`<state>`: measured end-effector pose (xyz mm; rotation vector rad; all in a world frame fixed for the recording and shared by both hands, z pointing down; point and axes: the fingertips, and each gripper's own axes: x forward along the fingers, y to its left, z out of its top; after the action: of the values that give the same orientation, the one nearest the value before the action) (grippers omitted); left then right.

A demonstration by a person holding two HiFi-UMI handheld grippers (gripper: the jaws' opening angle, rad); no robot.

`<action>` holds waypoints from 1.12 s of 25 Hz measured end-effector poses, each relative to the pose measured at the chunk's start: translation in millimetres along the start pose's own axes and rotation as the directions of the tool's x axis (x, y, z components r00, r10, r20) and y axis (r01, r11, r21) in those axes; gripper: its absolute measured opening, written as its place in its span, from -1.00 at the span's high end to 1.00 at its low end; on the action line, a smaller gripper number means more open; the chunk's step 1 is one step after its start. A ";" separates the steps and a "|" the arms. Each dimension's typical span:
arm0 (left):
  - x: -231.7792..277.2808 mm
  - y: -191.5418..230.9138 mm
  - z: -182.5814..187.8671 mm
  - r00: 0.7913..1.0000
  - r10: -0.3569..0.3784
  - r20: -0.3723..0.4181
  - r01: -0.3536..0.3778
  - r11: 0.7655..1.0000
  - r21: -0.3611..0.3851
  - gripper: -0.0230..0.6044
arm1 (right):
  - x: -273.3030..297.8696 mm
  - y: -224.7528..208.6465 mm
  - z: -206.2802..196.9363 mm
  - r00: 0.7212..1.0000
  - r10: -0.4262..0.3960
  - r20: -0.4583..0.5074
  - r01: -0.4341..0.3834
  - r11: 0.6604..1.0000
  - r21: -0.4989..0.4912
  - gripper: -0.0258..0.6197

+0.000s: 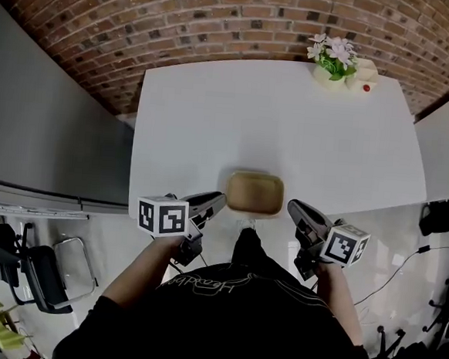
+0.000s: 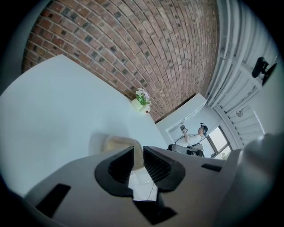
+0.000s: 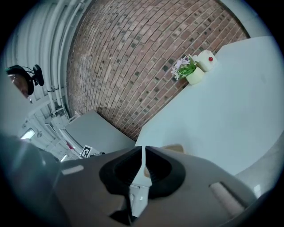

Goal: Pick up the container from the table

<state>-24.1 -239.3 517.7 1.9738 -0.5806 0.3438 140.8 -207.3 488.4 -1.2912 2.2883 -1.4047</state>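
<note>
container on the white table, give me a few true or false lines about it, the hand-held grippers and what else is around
1. The container sits at the near edge of the table, between the left hand-held gripper and the right hand-held gripper. True.
2. The left hand-held gripper is clamped on the container. False: its jaws stand apart with nothing between them, and the container lies just ahead.
3. The flower pot stands at the table's far right corner. True.
4. The wall behind the table is plain white. False: it is a brick wall.
</note>
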 end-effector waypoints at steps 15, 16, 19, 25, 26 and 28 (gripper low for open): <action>36.2 55.8 -16.3 0.992 0.095 -0.084 -0.105 0.986 -0.130 0.58 | 24.2 -85.4 -30.0 0.984 -0.135 -0.115 0.145 0.986 0.077 0.71; 38.7 58.4 -17.7 0.991 0.100 -0.091 -0.111 0.985 -0.134 0.58 | 26.1 -88.7 -31.3 0.983 -0.137 -0.120 0.147 0.985 0.085 0.71; 43.8 66.6 -22.1 0.988 0.111 -0.104 -0.126 0.980 -0.151 0.58 | 31.9 -94.5 -34.0 0.983 -0.135 -0.129 0.148 0.984 0.103 0.71; 47.6 78.3 -25.8 0.986 0.125 -0.110 -0.144 0.971 -0.189 0.58 | 39.9 -100.6 -43.5 0.979 -0.127 -0.159 0.151 0.977 0.148 0.71; 48.0 79.6 -26.0 0.986 0.126 -0.110 -0.145 0.971 -0.192 0.58 | 40.8 -101.6 -44.8 0.979 -0.126 -0.160 0.151 0.976 0.155 0.71; 48.6 81.4 -27.0 0.986 0.125 -0.112 -0.145 0.970 -0.197 0.58 | 42.9 -103.2 -47.3 0.979 -0.124 -0.162 0.151 0.974 0.169 0.72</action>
<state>-26.5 -258.0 614.5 1.7142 -0.6618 0.4462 149.9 -227.3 607.8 -1.3519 2.1345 -1.7676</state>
